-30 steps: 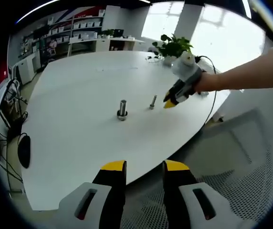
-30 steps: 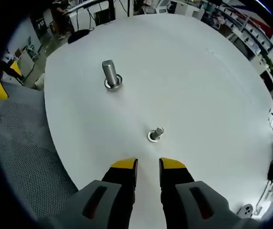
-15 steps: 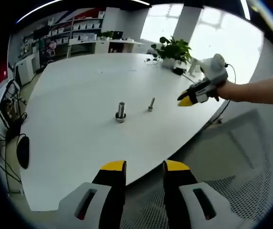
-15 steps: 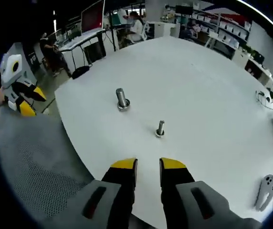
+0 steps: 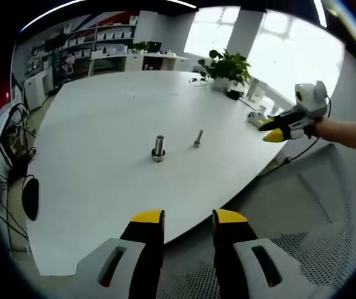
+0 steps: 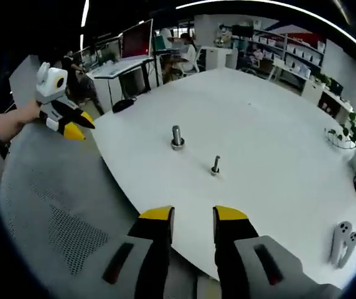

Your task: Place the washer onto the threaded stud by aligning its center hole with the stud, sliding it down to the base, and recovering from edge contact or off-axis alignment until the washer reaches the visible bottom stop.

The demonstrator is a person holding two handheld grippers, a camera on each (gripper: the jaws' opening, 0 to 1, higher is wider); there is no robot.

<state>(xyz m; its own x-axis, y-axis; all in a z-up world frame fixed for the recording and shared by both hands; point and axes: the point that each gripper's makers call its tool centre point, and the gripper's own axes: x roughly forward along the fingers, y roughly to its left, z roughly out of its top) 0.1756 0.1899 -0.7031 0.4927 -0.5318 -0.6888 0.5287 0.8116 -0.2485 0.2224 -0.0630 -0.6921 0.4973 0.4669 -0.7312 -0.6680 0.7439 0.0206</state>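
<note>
Both grippers sit well back from the white table (image 5: 91, 124), off its edge, which suggests the placing is over. The left gripper (image 5: 187, 218) and the right gripper (image 6: 193, 215) each have jaws spread with nothing between them. A washer (image 6: 177, 146) rings the base of the larger threaded stud (image 5: 159, 145); the smaller stud (image 6: 215, 164) stands nearby (its base too small to read).

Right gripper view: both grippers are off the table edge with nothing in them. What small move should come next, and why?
Probably bring the right gripper forward over the table toward the small stud. Its jaws stand apart and empty, short of the table edge, and it is closer to the small stud than to the large stud. I cannot make out a loose washer.
</note>
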